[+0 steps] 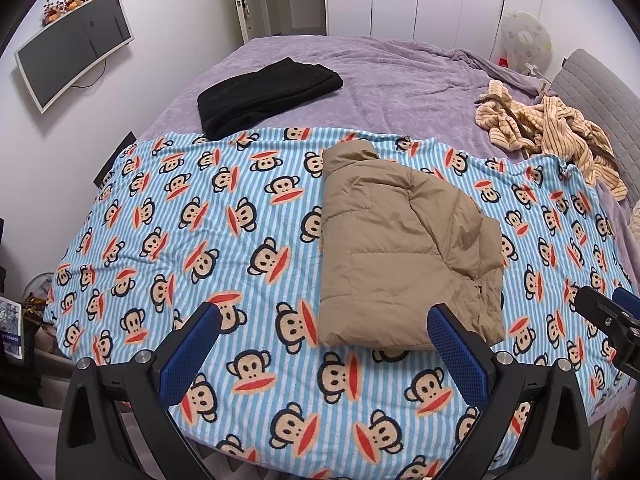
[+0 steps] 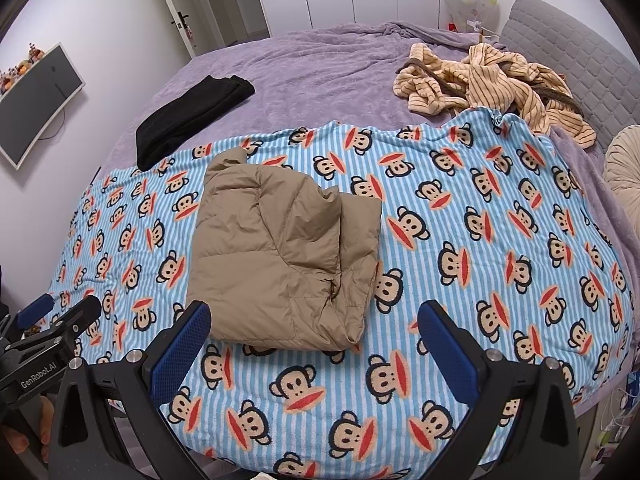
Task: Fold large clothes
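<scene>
A tan puffer jacket [image 1: 404, 248] lies folded into a compact bundle on the blue striped monkey-print blanket [image 1: 200, 240]. It also shows in the right wrist view [image 2: 284, 256] on the same blanket [image 2: 480, 240]. My left gripper [image 1: 326, 314] is open and empty, held above the blanket just in front of the jacket's near edge. My right gripper [image 2: 314, 314] is open and empty, also just in front of the jacket. The right gripper shows at the right edge of the left wrist view [image 1: 612, 312], and the left gripper at the left edge of the right wrist view [image 2: 56, 316].
A folded black garment [image 1: 268, 94] lies on the purple bedspread [image 1: 400, 80] behind the blanket. A crumpled striped beige garment [image 1: 552, 128] lies at the back right near the grey headboard [image 2: 560, 48]. A monitor [image 1: 72, 48] hangs on the left wall.
</scene>
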